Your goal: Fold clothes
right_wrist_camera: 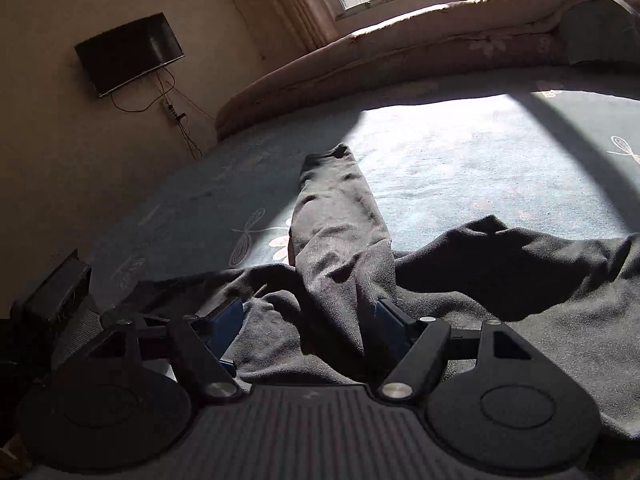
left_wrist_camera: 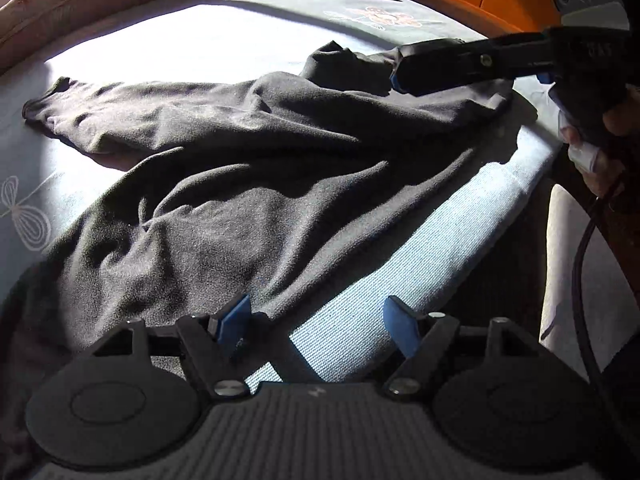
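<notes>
**Dark garment spread on the bed, both claws apart**

A dark garment [left_wrist_camera: 248, 168] lies rumpled on the pale blue bed [left_wrist_camera: 392, 280] near its edge. The left claw [left_wrist_camera: 320, 326] gapes empty at its hem. The right claw [right_wrist_camera: 308, 316] stands wide, cloth between its pads, unpinched.
</notes>
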The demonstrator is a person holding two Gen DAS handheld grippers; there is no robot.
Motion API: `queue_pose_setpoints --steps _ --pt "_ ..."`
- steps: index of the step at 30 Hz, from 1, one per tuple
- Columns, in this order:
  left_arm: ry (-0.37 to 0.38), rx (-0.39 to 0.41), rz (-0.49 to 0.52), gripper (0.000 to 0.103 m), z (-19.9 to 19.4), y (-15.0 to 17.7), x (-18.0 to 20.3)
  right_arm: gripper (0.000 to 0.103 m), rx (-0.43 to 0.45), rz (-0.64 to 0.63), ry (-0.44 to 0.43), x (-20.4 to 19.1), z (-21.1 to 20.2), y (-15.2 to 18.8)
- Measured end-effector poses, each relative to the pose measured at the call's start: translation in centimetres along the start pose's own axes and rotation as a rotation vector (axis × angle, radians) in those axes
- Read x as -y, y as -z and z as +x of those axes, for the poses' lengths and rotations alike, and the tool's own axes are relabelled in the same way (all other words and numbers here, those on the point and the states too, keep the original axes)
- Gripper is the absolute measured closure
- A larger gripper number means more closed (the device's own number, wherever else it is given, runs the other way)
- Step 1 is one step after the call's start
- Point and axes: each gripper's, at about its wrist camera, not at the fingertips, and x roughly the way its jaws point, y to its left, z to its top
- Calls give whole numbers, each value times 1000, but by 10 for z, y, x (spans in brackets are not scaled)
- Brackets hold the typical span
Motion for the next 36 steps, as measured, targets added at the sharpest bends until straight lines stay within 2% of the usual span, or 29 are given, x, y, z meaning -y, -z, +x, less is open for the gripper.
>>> queue_pose_setpoints --steps 2,6,9,11,14,17,20,23,25,29,33,35,36 --pt "-20 37 -40 28 -15 4 -15 21 -43 -54 0 -11 9 12" --pt "-99 79 -152 28 -27 10 -54 21 -128 -124 39 -22 38 36" --pt "-142 9 -266 28 -19 28 -76 20 -178 -106 84 -21 52 52" --pt "-131 35 -268 23 -28 44 -76 15 -155 -80 76 -22 46 57" --pt "-79 -9 -272 20 -48 56 -73 15 -161 -51 90 -22 40 56" --pt "-139 68 -246 19 -69 52 -84 15 -164 -93 104 -34 37 47" --pt "-192 118 -365 19 -72 50 -118 15 -147 -180 94 -54 54 32" --pt "-175 71 -484 19 -58 65 -143 15 -174 -179 94 -61 78 28" --pt "-174 64 -466 18 -61 79 -136 15 -210 -147 101 -61 92 31" --pt "-144 38 -437 16 -90 104 -124 9 -184 -143 92 -60 86 49" --pt "-245 170 -493 16 -135 113 -150 7 -192 -97 75 -56 87 47" --pt "-240 256 -637 16 -148 121 -183 2 -196 -94 77 -58 90 45" --pt "-214 290 -704 16 -152 126 -197 1 -199 -94 75 -59 92 45"
